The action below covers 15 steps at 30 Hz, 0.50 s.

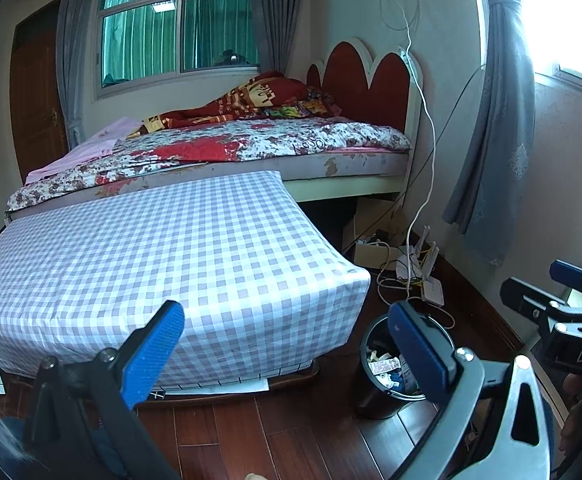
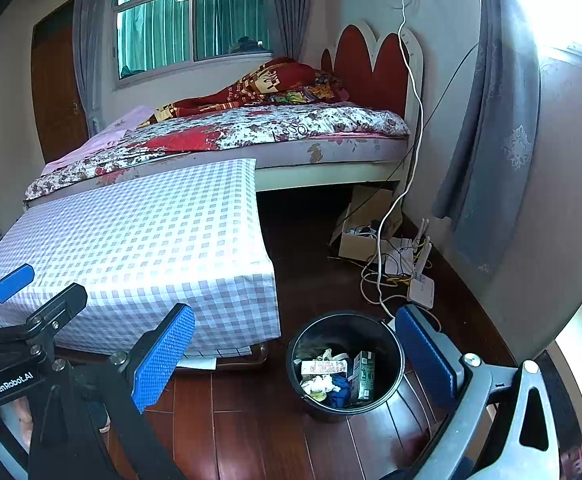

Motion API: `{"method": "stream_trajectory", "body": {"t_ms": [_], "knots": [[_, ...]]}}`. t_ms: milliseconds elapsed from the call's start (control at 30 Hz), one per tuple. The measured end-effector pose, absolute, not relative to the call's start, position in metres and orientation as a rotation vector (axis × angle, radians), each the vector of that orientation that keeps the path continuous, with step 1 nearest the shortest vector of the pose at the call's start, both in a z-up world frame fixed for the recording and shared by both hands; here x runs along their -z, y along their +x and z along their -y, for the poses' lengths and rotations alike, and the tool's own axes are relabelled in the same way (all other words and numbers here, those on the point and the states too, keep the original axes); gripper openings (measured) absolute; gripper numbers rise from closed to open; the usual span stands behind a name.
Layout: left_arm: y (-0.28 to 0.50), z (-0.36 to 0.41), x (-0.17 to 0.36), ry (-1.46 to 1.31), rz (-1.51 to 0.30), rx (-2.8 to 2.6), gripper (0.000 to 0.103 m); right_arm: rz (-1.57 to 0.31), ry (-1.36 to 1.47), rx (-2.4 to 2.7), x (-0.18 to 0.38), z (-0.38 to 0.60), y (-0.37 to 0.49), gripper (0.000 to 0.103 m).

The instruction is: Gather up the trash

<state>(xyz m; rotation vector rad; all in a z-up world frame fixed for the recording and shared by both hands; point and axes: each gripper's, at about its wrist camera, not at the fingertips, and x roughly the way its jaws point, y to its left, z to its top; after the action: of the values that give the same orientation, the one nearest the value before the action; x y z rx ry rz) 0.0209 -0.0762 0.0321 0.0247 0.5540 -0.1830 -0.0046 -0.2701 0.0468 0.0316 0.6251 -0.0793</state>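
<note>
Left tool (image 1: 287, 354) and right tool (image 2: 295, 360) both gape wide, holding nothing, above bin (image 2: 391, 344) containing trash (image 2: 337, 376) beside worktop (image 2: 139, 240).

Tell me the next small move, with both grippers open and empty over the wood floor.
Probably pause and pan to look for leftovers. The round black plastic bin already holds wrappers and a carton, the checked cloth-covered table looks bare, and the left gripper and right gripper carry nothing.
</note>
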Motion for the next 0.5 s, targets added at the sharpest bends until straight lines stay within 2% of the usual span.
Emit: {"method": "stream_trajectory", "body": {"t_ms": [500], "knots": [[0.0202,0.0779,-0.0294,0.025,-0.560,0.184,0.102,-0.631,0.038,0.073,-0.0438,0.2676,-0.0055,0.102]]}}
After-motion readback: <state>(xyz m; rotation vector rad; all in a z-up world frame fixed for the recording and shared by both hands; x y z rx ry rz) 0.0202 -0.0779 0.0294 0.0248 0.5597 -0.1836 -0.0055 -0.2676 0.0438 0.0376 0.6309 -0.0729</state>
